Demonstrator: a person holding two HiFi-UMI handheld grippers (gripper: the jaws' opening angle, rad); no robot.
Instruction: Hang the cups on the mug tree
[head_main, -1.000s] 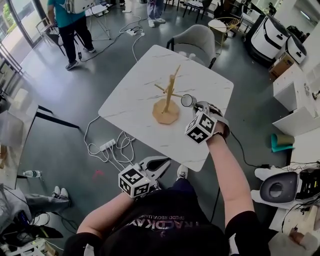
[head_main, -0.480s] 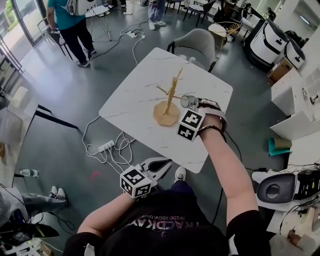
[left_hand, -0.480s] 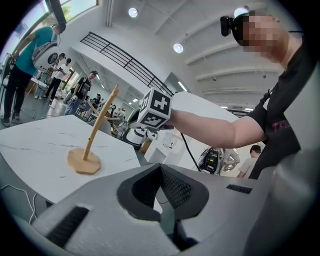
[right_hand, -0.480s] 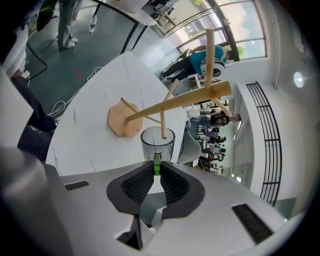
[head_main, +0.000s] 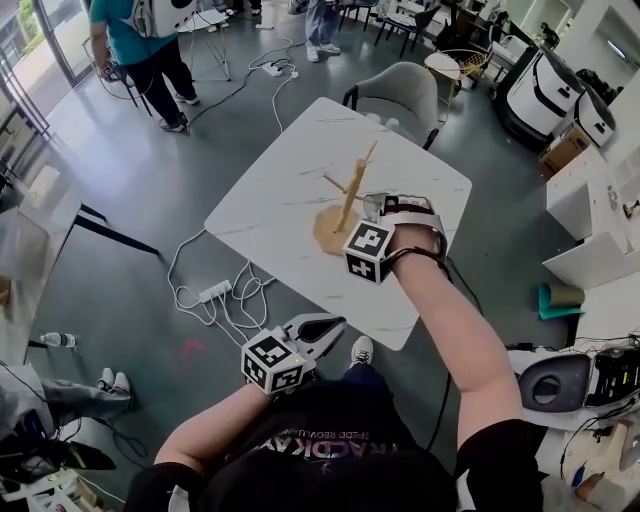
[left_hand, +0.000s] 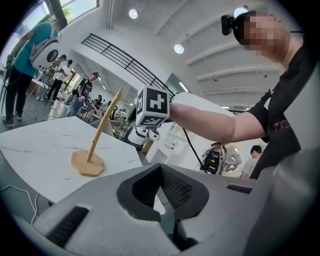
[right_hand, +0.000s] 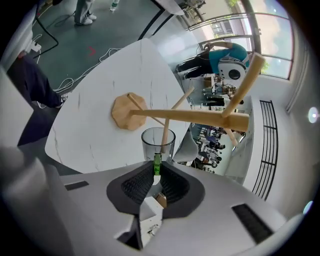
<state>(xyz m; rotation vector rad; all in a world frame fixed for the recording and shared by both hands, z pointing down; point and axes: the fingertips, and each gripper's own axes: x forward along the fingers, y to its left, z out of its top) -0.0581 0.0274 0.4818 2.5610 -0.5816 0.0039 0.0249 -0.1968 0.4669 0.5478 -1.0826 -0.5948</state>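
Observation:
A wooden mug tree (head_main: 348, 192) stands on the white marble table (head_main: 270, 200). My right gripper (head_main: 386, 207) hovers right beside it, shut on the green handle of a clear glass cup (right_hand: 158, 142). In the right gripper view the tree's trunk (right_hand: 195, 116) crosses just beyond the cup's mouth, one peg (right_hand: 164, 131) shows through the glass, and the base (right_hand: 127, 111) lies further off. In the head view the cup is mostly hidden by the gripper. My left gripper (head_main: 326, 326) hangs low off the table's near edge, shut with nothing in it (left_hand: 161, 172).
A grey chair (head_main: 400, 90) stands at the table's far side. A power strip with cables (head_main: 215, 292) lies on the floor to the left. People (head_main: 140, 40) stand far back. White machines and boxes (head_main: 560, 90) line the right side.
My right gripper has carried the cup leftward, closer to the mug tree. The left gripper has stayed where it was.

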